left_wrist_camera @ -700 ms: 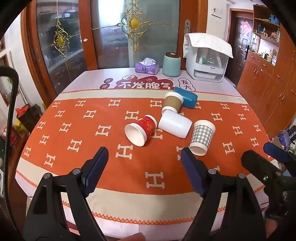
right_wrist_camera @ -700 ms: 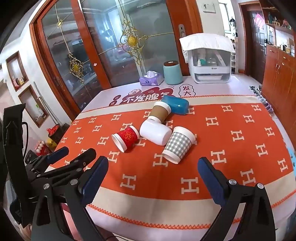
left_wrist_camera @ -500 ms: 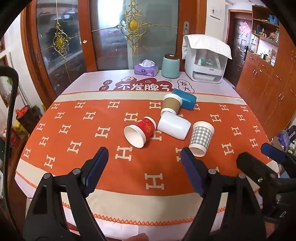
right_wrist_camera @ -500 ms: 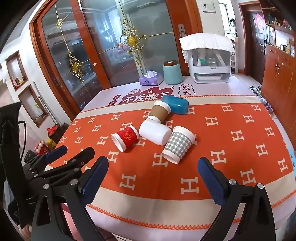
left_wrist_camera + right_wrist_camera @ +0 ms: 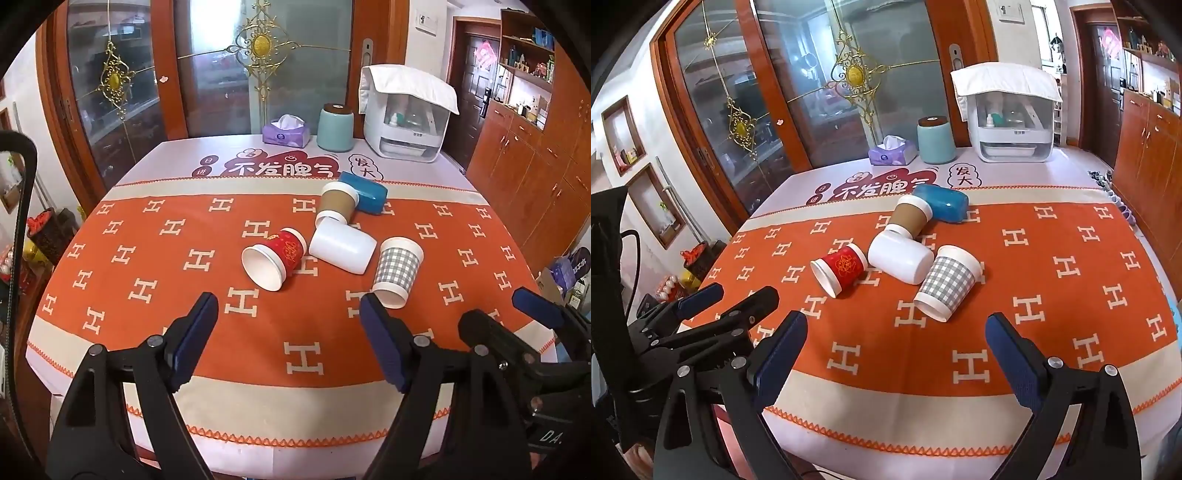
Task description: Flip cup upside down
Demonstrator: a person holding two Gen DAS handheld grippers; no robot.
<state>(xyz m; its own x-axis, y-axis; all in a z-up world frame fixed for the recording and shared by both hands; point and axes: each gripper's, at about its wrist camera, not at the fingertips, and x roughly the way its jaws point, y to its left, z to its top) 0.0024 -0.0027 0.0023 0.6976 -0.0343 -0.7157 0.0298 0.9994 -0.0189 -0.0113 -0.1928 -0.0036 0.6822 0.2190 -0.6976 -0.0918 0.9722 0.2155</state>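
Several cups lie on their sides in a cluster mid-table: a red cup, a white cup, a grey checked cup, a brown cup and a blue cup. My left gripper is open and empty, near the front of the table, short of the red cup. My right gripper is open and empty, short of the checked cup. Each gripper also shows at the edge of the other's view.
An orange patterned cloth covers the table. At the back stand a purple tissue box, a teal canister and a white covered appliance. Wooden cabinets stand on the right, glass doors behind.
Both grippers have shifted only slightly; the view in the left wrist camera has drawn back a little. The cups have not moved.
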